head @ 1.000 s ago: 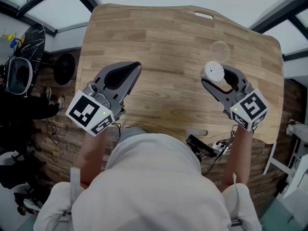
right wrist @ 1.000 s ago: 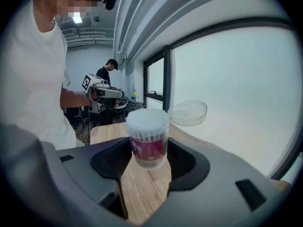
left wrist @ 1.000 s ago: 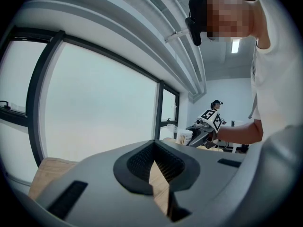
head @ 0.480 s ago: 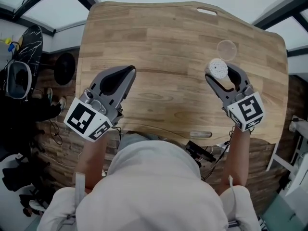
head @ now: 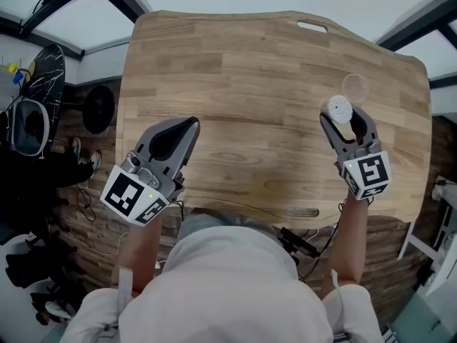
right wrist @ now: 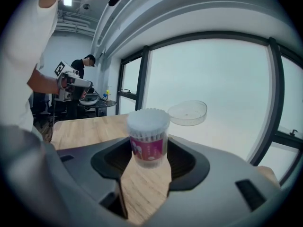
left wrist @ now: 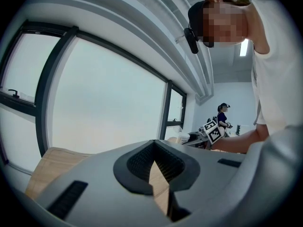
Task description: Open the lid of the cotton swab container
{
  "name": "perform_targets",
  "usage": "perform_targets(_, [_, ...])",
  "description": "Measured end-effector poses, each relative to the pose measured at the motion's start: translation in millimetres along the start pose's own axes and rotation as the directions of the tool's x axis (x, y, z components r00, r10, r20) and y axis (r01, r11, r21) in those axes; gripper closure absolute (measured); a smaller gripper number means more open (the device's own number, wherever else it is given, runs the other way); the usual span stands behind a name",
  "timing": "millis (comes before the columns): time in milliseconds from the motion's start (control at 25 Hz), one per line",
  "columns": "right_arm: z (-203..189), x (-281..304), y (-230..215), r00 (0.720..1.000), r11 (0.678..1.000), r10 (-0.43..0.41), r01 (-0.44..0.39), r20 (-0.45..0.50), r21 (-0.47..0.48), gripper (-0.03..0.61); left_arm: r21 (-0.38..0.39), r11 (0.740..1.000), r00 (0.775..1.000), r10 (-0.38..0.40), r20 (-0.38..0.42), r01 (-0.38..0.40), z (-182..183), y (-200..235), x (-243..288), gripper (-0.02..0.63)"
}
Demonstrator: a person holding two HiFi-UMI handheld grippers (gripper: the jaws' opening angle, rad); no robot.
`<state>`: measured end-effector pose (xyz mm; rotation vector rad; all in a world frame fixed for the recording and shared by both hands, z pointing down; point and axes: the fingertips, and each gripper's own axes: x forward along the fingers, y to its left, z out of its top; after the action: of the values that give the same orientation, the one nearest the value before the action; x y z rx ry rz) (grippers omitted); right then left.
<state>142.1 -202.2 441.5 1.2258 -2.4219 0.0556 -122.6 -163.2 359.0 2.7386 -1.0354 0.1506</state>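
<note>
Swab container full, lid off beside it, clamped in right gripper jaws, pink label only in right gripper view; left gripper jaws closed, empty.

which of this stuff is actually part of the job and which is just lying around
Part of the job:
- cotton swab container, gripped by the right gripper
- its clear lid, already open

Just lying about:
- left gripper, shut and empty
- wooden table, otherwise bare
- dark equipment and cables on the floor
</note>
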Motion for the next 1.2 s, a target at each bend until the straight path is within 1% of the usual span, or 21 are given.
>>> perform_targets(200, [-12.4,9.6,-16.8,0.998,0.997,-0.058,0.058,0.015,0.057,0.334,-0.007,1.0,1.0,0.003,-0.002,-0.003,-6.0,7.2,1.3,0.601])
perform_targets(360, [-29.0,21.3,-28.5,0.994,0.992,-0.107,0.106,0.022,0.071,0.334,-0.014,1.0,1.0,-0.016,-0.015,0.016,-10.6,7.7,5.1,0.601])
perform_targets(440, [-39.9,26.9,-35.0,0.992,0.988,-0.127,0.124,0.019,0.095,0.334,0.0,1.0,1.0,-0.014,-0.024,0.014,-13.4,8.8,8.2,0.601])
perform_targets(600, [-63.9,37.2,-47.4,0.986,0.973,-0.165,0.159,0.022,0.167,0.336,0.065,0.998,0.998,-0.011,-0.064,0.015,-24.9,10.1,14.9,0.601])
perform_targets(720, [-81.1,41.5,-58.1,0.98,0.958,-0.197,0.192,0.005,0.215,0.334,0.057,0.998,0.998,-0.008,-0.067,0.012,-32.3,16.3,19.1,0.601])
perform_targets(920, [-106.4,51.9,-74.1,0.97,0.947,-0.237,0.242,-0.049,0.213,0.334,0.037,0.999,0.997,0.004,-0.081,-0.001,-42.7,30.7,22.7,0.601])
perform_targets(1200, [-133.1,73.1,-89.2,0.959,0.928,-0.27,0.284,-0.09,0.24,0.334,0.057,0.998,0.994,-0.001,-0.107,0.007,-49.3,37.6,32.7,0.601])
